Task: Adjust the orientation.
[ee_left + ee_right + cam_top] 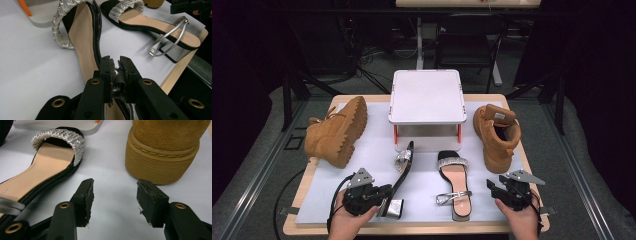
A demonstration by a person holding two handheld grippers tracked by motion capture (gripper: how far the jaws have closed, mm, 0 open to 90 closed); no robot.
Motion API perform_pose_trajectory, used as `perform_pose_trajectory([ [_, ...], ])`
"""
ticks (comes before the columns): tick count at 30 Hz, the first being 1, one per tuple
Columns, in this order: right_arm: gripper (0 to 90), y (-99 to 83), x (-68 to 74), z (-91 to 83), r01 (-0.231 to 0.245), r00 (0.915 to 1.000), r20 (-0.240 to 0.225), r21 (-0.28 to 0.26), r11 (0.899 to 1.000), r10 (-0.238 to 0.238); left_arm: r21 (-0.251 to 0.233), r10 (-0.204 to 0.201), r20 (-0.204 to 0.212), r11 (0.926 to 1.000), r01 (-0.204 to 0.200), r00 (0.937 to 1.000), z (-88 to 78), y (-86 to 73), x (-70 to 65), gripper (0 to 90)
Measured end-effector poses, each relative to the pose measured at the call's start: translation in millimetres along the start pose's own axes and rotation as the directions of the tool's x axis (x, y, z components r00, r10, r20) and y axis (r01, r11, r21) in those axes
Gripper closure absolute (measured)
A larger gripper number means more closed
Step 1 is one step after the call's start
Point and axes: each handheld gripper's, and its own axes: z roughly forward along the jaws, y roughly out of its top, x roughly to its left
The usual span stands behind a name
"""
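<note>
Left hand-held gripper (114,65) pinches tipped sandal (85,47), probably its strap; boots (334,132) flank it.

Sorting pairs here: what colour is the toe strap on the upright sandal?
Glittery silver toe strap on a black-edged sandal, clearest in the right gripper view.

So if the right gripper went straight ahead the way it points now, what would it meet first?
Judging from the right gripper view, the open right gripper points over bare white table cover between the silver-strapped black sandal and the tan suede boot. The raised white platform probably comes first, though depth is unclear.
</note>
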Motion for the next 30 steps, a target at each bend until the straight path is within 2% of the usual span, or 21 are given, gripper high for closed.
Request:
perform_pose_trajectory([
  [10, 47.4, 0.2, -2.5, -0.9, -0.011, 0.9999, -0.001, -0.002, 1.0, 0.011, -0.001, 0.011, 0.018, 0.9999, -0.011, 0.9998, 9.1, 6.9, -8.3, 81.5],
  [12, 47.4, 0.0, -3.3, -1.3, -0.014, 0.9999, 0.002, 0.0, 1.0, 0.014, -0.001, 0.002, 0.034, 1.0, -0.002, 0.9994, 14.3, 9.6, -11.3, 81.5],
  [16, 47.3, 0.1, -4.5, -2.0, -0.018, 0.9998, 0.001, -0.005, 1.0, 0.018, 0.009, 0.001, 0.05, 1.0, -0.001, 0.9987, 22.4, 12.8, -16.2, 81.5],
  [18, 47.3, 0.2, -5.0, -2.4, -0.019, 0.9998, 0.002, -0.005, 1.0, 0.019, 0.019, 0.015, 0.057, 0.9997, -0.016, 0.9982, 26.3, 14.5, -18.0, 81.5],
  [21, 47.3, 0.1, -5.5, -2.4, -0.024, 0.9997, -0.002, -0.009, 1.0, 0.024, 0.027, 0.01, 0.064, 0.9996, -0.012, 0.9979, 32.3, 15.6, -21.5, 81.5],
  [26, 47.3, 0.3, -5.8, -3.3, -0.023, 0.9997, -0.005, -0.008, 1.0, 0.023, 0.044, 0.026, 0.074, 0.9986, -0.029, 0.9969, 41.0, 16.0, -25.6, 81.6],
  [30, 47.3, 0.0, -5.9, -2.9, -0.025, 0.9997, -0.003, -0.006, 1.0, 0.025, 0.051, 0.022, 0.083, 0.9984, -0.026, 0.9963, 47.1, 14.9, -27.7, 81.6],
])
